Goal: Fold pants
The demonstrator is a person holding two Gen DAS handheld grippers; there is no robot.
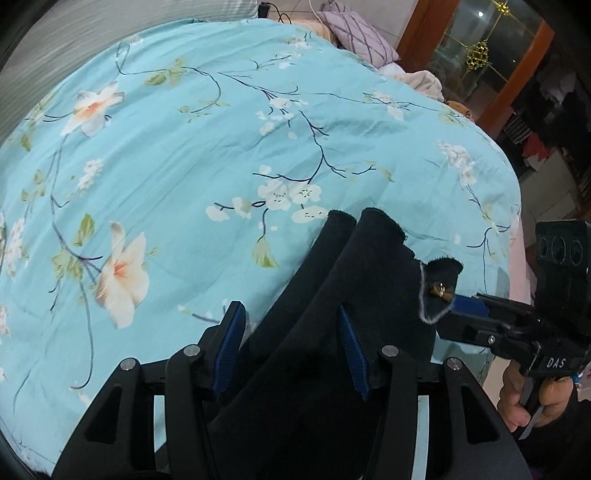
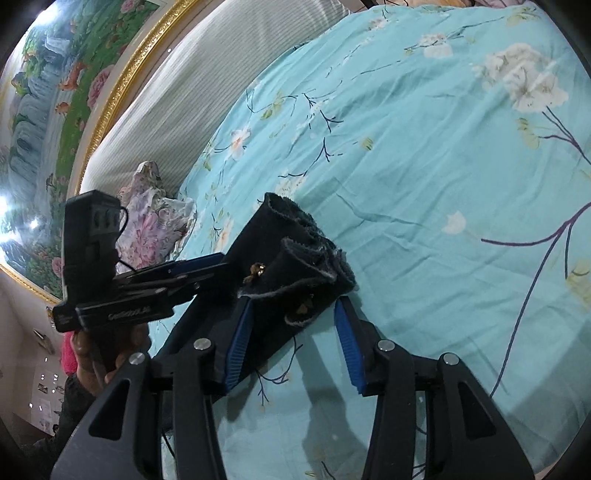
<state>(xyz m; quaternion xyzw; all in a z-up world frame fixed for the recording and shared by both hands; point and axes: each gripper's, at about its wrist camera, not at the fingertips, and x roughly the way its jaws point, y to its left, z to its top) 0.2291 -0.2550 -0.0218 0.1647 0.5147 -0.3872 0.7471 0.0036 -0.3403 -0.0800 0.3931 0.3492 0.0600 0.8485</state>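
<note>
The dark navy pants (image 1: 343, 295) lie folded into a narrow strip on the turquoise floral bedspread (image 1: 166, 155), their two hem ends pointing away. My left gripper (image 1: 291, 314) is open, its blue-padded fingers (image 1: 232, 339) on either side of the strip. My right gripper (image 1: 458, 302) comes in from the right and touches the pants' right edge by a small gold ornament (image 1: 439, 290). In the right wrist view the right gripper (image 2: 295, 306) is open astride the pants' end (image 2: 295, 258), and the left gripper (image 2: 218, 266) reaches in from the left.
A purple quilted pillow (image 1: 354, 33) and rumpled cloth lie at the bed's far edge. A wooden glass-fronted cabinet (image 1: 491, 59) stands beyond. A floral cloth (image 2: 151, 218) and a gold-framed painting (image 2: 55, 110) are at the bed's left side.
</note>
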